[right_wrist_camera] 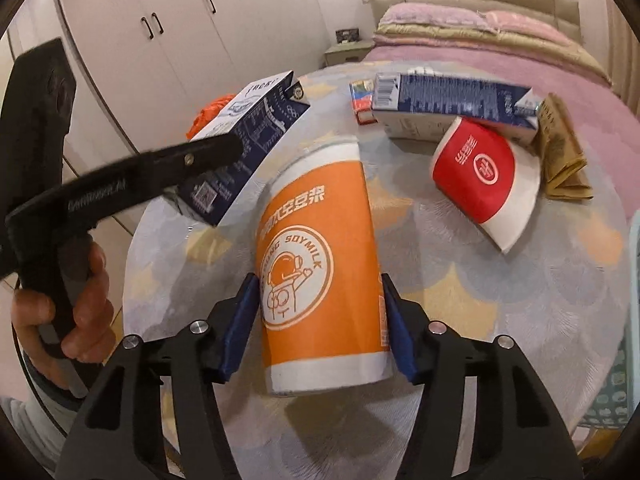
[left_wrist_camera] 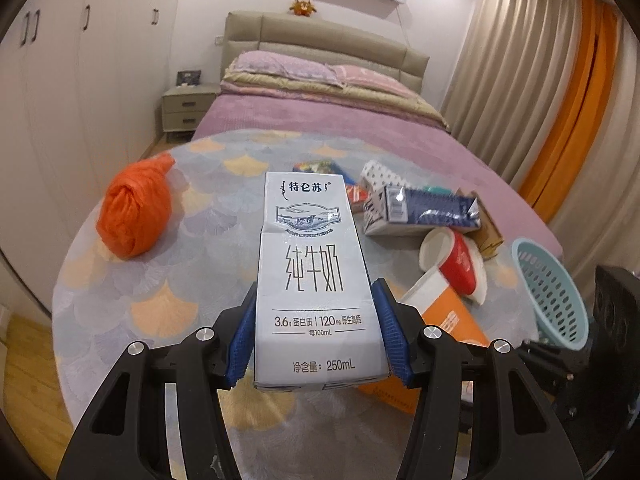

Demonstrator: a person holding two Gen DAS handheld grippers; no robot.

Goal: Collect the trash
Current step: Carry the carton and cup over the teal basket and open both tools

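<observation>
My left gripper [left_wrist_camera: 316,332] is shut on a white milk carton [left_wrist_camera: 312,276] and holds it above the round table [left_wrist_camera: 160,280]; carton and gripper also show in the right wrist view [right_wrist_camera: 244,136]. My right gripper [right_wrist_camera: 320,320] has its blue pads against both sides of an orange soy-milk cup [right_wrist_camera: 320,264] that lies on its side, also in the left wrist view [left_wrist_camera: 444,320]. A red-and-white paper cup [right_wrist_camera: 484,176], a dark blue carton [right_wrist_camera: 452,100], a tan folded paper [right_wrist_camera: 560,148] and an orange bag [left_wrist_camera: 134,212] lie on the table.
A light blue plastic basket [left_wrist_camera: 552,296] stands at the table's right edge. Small wrappers [right_wrist_camera: 362,100] lie at the far side. A bed [left_wrist_camera: 320,120], a nightstand [left_wrist_camera: 188,108] and white wardrobes [right_wrist_camera: 180,20] are behind the table.
</observation>
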